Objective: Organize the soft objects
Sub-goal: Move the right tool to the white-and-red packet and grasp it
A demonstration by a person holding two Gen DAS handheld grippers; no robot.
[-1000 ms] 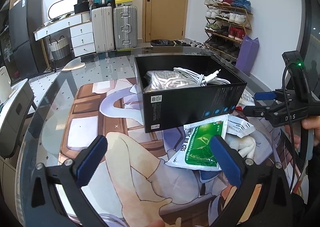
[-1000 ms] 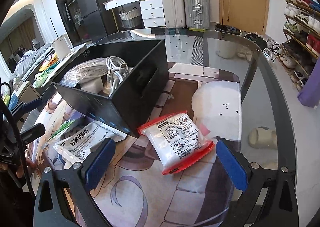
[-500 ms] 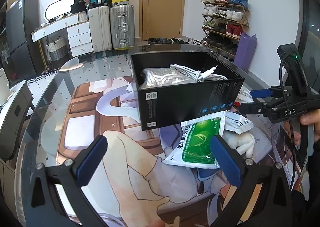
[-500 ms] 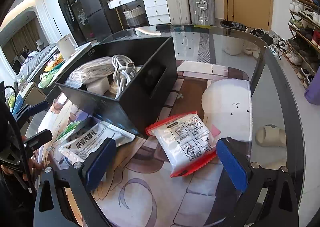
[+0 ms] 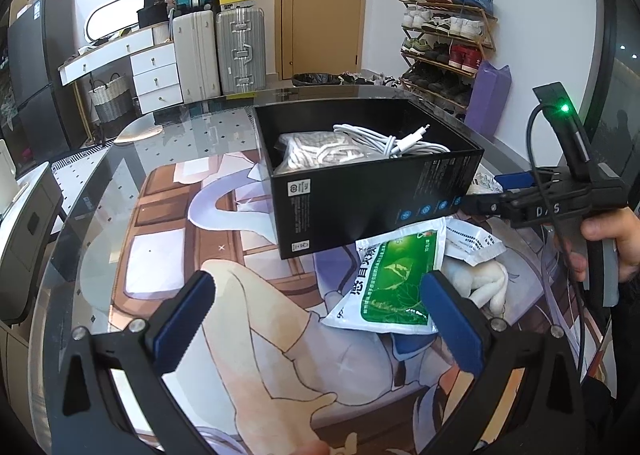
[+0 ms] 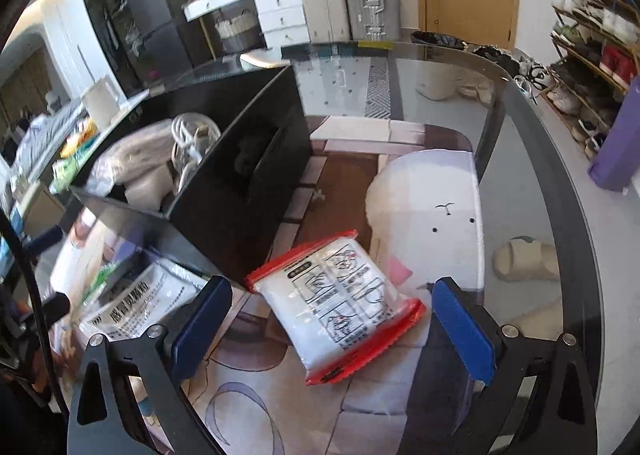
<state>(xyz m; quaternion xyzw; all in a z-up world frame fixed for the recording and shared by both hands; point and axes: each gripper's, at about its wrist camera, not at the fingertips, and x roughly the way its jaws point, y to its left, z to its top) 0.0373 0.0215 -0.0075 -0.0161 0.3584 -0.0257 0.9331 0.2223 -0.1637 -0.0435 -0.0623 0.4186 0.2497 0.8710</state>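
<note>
A glass table [image 5: 100, 183] with a printed mat under its top is filling a room lined with suitcases [image 5: 240, 51] and a shoe rack [image 5: 448, 39]. A black box [image 5: 372, 191] is sitting on it, holding a white cable [image 5: 384, 143] and a bagged item. The left gripper [image 5: 316, 319] is hanging released over the mat, a green packet [image 5: 394, 287] just beside its right finger. The right gripper [image 6: 332, 325] is spread wide around a red-edged packet [image 6: 336, 303] lying beside the box.

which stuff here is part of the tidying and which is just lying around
Job: black box, green packet, white packet, red-edged packet, white plush.
Lying about: suitcases, shoe rack, slipper, purple bag.
</note>
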